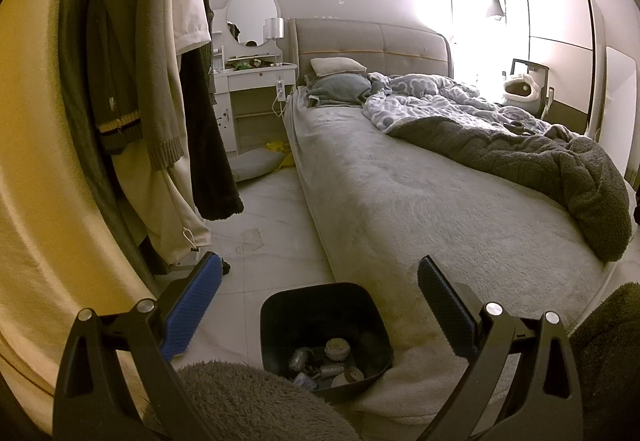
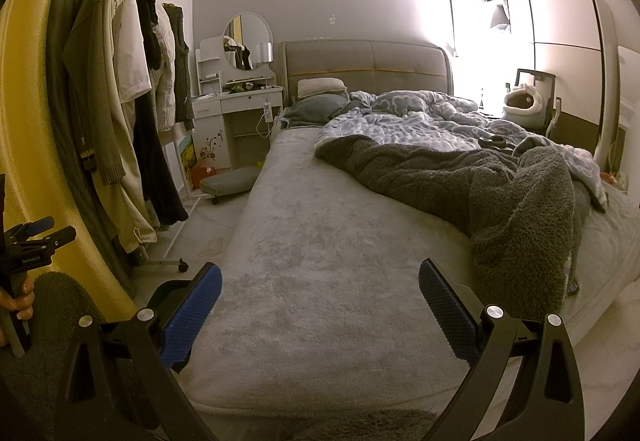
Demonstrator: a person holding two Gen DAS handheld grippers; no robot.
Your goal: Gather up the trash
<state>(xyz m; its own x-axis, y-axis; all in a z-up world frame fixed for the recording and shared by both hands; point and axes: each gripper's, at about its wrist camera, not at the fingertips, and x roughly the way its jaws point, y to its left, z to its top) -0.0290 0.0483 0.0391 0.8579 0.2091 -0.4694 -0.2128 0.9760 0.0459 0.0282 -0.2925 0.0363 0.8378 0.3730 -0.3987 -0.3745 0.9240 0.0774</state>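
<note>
A black trash bin (image 1: 326, 337) stood on the pale tiled floor (image 1: 264, 225) against the near corner of a bed (image 1: 400, 201), holding crumpled cans and other scraps. The left gripper (image 1: 320, 295) hung above it, its blue-padded fingers spread wide and gripping nothing. The right gripper (image 2: 320, 295), equally spread and empty, hovered over the bed's grey cover. A rumpled grey blanket (image 2: 500, 193) lay across the mattress, and clothes (image 2: 132, 101) hung to the left.

Left wrist view: low beside bed (image 1: 400, 201), facing headboard, bin (image 1: 326, 337) close below. Right wrist view: over bed's foot, same heading. Both share bed, dresser (image 2: 236, 101).
</note>
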